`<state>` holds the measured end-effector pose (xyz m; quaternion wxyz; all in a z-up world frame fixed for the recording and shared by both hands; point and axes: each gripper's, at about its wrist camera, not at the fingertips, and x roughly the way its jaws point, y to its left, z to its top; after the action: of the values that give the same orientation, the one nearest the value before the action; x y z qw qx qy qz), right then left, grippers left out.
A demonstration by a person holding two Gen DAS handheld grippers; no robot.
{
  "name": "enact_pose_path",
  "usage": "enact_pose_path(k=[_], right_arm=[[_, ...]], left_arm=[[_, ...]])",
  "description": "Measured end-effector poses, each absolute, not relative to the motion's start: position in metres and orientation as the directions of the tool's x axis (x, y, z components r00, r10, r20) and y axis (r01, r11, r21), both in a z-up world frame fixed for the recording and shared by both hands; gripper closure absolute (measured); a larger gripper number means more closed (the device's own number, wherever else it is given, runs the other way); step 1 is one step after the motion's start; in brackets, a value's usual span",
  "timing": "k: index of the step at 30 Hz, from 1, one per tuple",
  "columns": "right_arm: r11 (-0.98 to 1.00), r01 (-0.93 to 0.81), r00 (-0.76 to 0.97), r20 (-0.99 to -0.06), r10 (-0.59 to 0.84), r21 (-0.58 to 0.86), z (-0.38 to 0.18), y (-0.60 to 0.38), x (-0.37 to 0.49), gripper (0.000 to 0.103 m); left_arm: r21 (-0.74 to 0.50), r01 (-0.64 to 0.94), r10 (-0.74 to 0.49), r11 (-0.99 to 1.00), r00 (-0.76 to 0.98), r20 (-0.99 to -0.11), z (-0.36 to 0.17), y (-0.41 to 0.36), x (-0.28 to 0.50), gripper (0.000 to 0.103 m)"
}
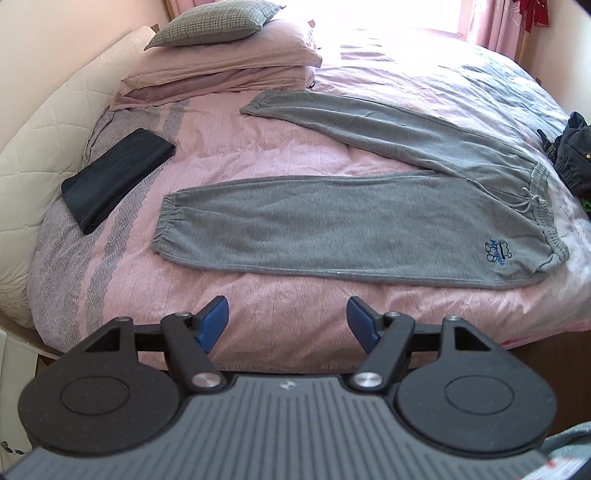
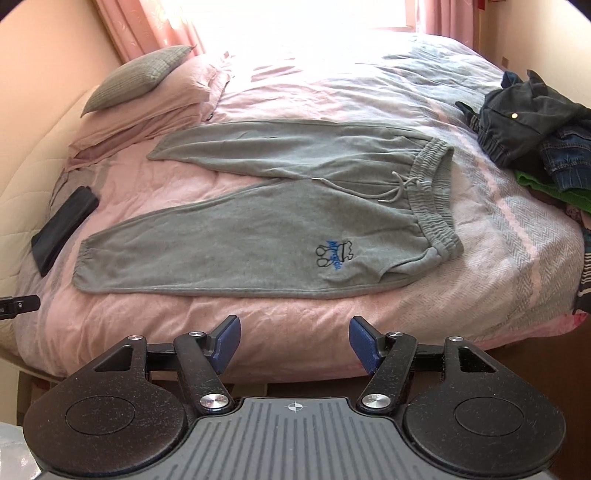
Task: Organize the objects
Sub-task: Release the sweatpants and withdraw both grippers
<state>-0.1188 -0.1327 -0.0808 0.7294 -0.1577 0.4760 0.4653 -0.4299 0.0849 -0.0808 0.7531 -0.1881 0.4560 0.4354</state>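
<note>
Grey sweatpants (image 1: 332, 225) lie spread flat on the pink bed, legs to the left in a V, waistband with drawstring to the right; they also show in the right wrist view (image 2: 258, 229). A folded dark garment (image 1: 114, 177) lies at the bed's left side, also seen in the right wrist view (image 2: 62, 229). My left gripper (image 1: 288, 321) is open and empty, held above the bed's near edge, short of the pants. My right gripper (image 2: 294, 341) is open and empty, also at the near edge.
A pile of dark and denim clothes (image 2: 535, 133) with something green sits at the bed's right side. Pink pillows (image 1: 229, 66) with a grey cushion (image 1: 218, 22) are stacked at the head, far left. A padded headboard (image 1: 44, 147) runs along the left. Curtains hang behind.
</note>
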Motion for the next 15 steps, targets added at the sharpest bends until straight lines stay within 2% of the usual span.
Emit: enact_pose_path(k=[15], right_arm=[[0.493,-0.845,0.088,-0.856,0.51,0.207,-0.0862,-0.1292,-0.1211,0.041]], left_arm=[[0.111,-0.827,0.47,0.551,0.197,-0.86,-0.0837,0.0803,-0.4338,0.036]])
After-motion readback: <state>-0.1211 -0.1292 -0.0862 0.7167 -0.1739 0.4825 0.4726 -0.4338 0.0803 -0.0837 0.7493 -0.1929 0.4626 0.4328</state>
